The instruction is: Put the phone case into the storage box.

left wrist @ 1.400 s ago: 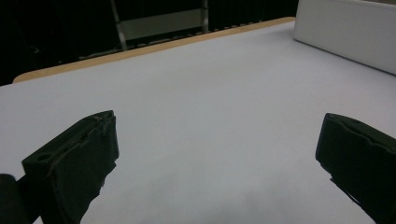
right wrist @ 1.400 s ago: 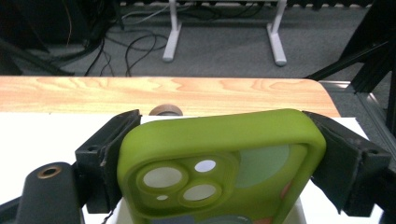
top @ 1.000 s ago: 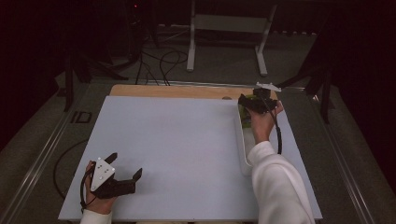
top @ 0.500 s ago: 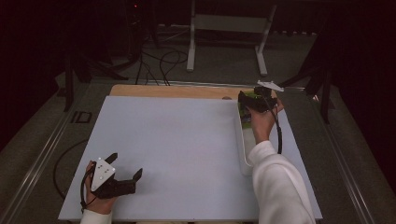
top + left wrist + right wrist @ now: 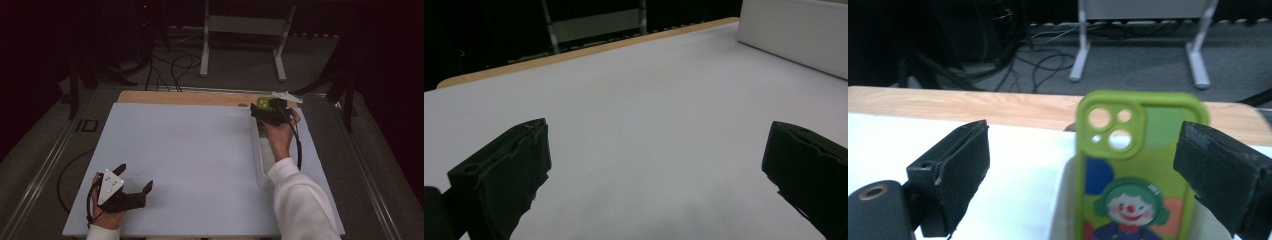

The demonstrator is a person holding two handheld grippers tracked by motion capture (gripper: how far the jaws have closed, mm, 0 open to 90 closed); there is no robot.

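Observation:
A green phone case (image 5: 1140,165) with a clown picture and camera cut-outs stands upright at the far end of a white tray (image 5: 1060,210). My right gripper (image 5: 1083,135) is open around it: the left jaw stands well clear, the right jaw is close by its edge. In the high view, the right gripper (image 5: 261,111) is at the tray's (image 5: 262,172) far end with the case (image 5: 263,103) showing at its tip. Near the front left corner, my left gripper (image 5: 135,176) rests open on the white tabletop (image 5: 190,150). Nothing sits between its jaws (image 5: 659,127).
A wooden strip (image 5: 180,97) runs along the table's far edge. Beyond it are a dark floor with cables (image 5: 172,65) and a metal stand (image 5: 242,35). In the left gripper view, the tray's side wall (image 5: 794,35) rises at the upper right.
The right gripper has shifted slightly toward the tray's far end, and the green case now shows higher at its tip. The left gripper has not moved.

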